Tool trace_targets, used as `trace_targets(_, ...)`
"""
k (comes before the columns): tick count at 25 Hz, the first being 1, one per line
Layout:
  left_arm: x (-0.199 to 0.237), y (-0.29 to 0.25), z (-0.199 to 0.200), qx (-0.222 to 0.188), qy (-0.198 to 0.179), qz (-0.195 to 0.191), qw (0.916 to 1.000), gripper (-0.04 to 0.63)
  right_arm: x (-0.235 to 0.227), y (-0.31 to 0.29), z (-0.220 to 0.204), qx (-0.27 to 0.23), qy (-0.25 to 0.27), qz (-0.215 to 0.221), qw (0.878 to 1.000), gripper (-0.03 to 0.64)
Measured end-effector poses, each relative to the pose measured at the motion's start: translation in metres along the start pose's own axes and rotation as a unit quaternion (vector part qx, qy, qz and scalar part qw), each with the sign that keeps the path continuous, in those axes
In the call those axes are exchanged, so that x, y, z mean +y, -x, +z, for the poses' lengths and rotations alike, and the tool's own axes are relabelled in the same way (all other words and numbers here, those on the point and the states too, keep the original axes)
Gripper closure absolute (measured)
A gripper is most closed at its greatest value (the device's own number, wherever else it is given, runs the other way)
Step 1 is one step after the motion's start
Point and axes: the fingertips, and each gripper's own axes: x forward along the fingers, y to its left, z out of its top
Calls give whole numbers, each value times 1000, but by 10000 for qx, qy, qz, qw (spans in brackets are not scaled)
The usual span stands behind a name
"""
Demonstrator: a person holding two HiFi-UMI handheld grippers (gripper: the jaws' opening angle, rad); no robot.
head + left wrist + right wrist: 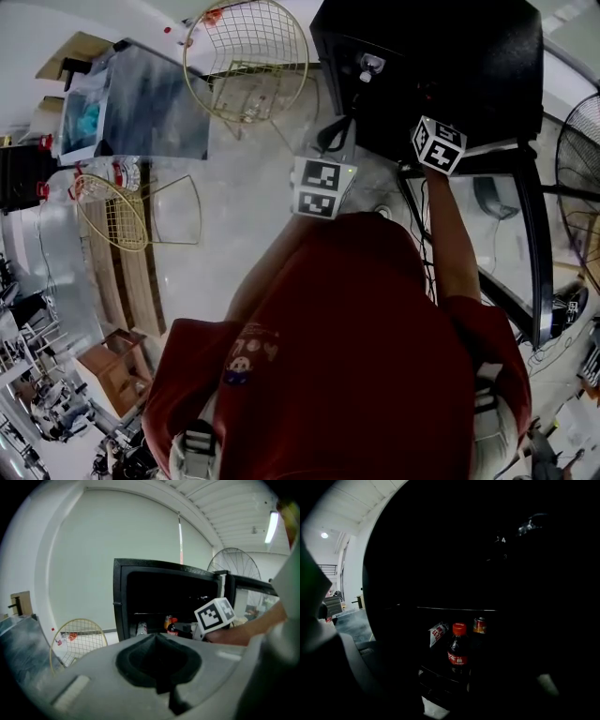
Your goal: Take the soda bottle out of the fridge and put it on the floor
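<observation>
Inside the dark fridge [450,66], on a shelf, the soda bottle [459,651] stands upright, straight ahead of my right claw [454,681], whose jaws are wide apart, empty and not yet around it. It looks full, so heavy, stiff and smooth; I would take it at the labelled body. My left claw [159,667] hangs outside, closed, empty.
</observation>
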Motion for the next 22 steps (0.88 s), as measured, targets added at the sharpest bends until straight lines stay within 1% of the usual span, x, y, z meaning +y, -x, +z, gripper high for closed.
trace_targets(3, 0, 2, -4, 67, -34, 23, 10000, 595, -10, -11, -4, 73, 23, -112, 9999, 376)
trace_targets(7, 8, 6, -9, 117, 2, 144, 9998, 595, -16, -22, -5, 125, 83, -197, 9997, 376)
trace_targets(13, 15, 9, -11, 146, 44, 296, 9994, 595, -22, -37, -12, 181, 102, -86, 9997, 376)
trace_targets(22, 20, 10, -11, 176, 14, 397, 9991, 595, -22, -46, -7, 268, 278, -18, 9993, 376)
